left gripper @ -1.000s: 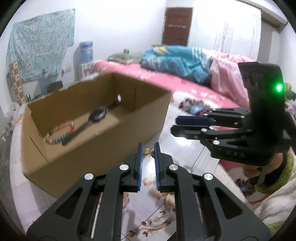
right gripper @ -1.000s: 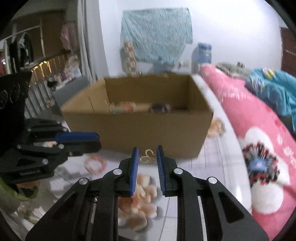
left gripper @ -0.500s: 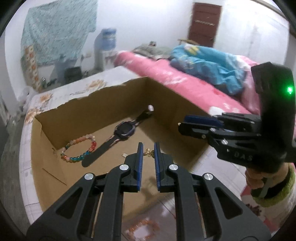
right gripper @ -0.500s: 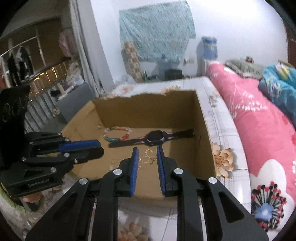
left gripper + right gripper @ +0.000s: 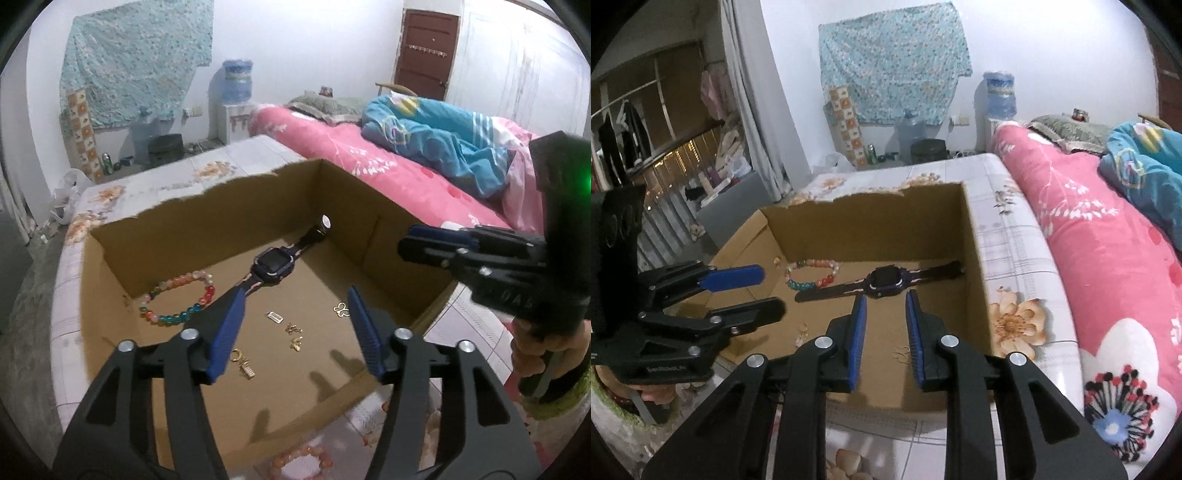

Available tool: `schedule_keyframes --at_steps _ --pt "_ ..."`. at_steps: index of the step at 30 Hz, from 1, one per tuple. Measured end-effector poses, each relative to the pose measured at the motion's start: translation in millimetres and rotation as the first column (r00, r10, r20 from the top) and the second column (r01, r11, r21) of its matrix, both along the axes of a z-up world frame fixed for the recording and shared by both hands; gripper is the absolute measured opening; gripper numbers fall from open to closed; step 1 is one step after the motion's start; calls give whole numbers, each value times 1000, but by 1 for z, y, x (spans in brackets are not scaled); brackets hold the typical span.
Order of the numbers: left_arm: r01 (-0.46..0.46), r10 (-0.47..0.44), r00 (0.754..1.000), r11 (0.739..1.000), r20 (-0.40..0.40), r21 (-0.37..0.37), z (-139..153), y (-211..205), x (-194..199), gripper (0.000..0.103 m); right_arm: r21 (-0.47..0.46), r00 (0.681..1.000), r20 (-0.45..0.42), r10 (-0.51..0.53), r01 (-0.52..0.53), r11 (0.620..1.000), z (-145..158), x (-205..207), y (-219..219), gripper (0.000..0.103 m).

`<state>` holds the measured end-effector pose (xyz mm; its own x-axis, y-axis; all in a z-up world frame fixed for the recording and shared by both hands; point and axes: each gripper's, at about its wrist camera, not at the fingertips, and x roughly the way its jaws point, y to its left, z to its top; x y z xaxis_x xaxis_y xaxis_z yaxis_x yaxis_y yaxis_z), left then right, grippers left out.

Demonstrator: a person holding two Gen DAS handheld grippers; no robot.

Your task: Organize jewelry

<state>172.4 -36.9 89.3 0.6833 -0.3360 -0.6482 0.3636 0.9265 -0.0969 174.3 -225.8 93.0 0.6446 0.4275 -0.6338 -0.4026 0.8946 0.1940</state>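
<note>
**Both grippers over box, jaws apart, holding nothing**

Left gripper (image 5: 293, 328) hangs above the cardboard box (image 5: 207, 221), blue pads spread wide, nothing btwn them. Right gripper (image 5: 885, 338) also over the box, jaws parted but narrower, empty too.

Left wrist view shows box floor best: bead bracelet (image 5: 177, 297) at far-left corner, dark watch (image 5: 273, 264) lying diagonally beside it, strap running to the far wall. Nearer the camera, small gold pieces scattered apart from each other: butterfly charm (image 5: 341, 309) just beside the right pad, a small rectangular pendant (image 5: 275, 316), two tiny gold bits (image 5: 294, 335), and a ring w/ bar charm (image 5: 243, 363) by the left pad. Second peach bead bracelet (image 5: 301, 461) lies outside the box on the floral tablecloth (image 5: 465, 317), seen only here.

Right wrist view hides most gold pieces; the butterfly shows faintly btwn its pads, bracelet and watch sit by the far wall. It adds the left gripper side-on, jaws apart, plus pink bed (image 5: 1108, 258).
</note>
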Motion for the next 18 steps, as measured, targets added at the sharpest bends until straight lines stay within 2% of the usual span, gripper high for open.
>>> schedule_keyframes --at_steps 2,7,11,12,16,18 --pt "-3 3 1000 1000 27 -8 8 7 -13 65 12 1000 24 -15 14 1000 9 -9 -7 36" --pt "-18 21 997 999 76 -44 24 28 -53 77 48 996 65 -57 54 997 26 -42 -31 44" --pt "-5 10 996 998 92 -56 27 44 -95 85 79 993 57 -103 98 992 30 -69 -54 50" --pt "4 1 996 998 90 -57 26 46 -105 85 82 992 52 -112 107 991 29 -73 -57 51" --pt "30 -27 998 998 53 -59 12 53 -138 90 86 991 2 -133 133 987 14 -96 -66 68" --pt "20 -19 1000 999 19 -34 -1 53 -146 90 69 990 -40 -136 139 988 0 -106 -64 71"
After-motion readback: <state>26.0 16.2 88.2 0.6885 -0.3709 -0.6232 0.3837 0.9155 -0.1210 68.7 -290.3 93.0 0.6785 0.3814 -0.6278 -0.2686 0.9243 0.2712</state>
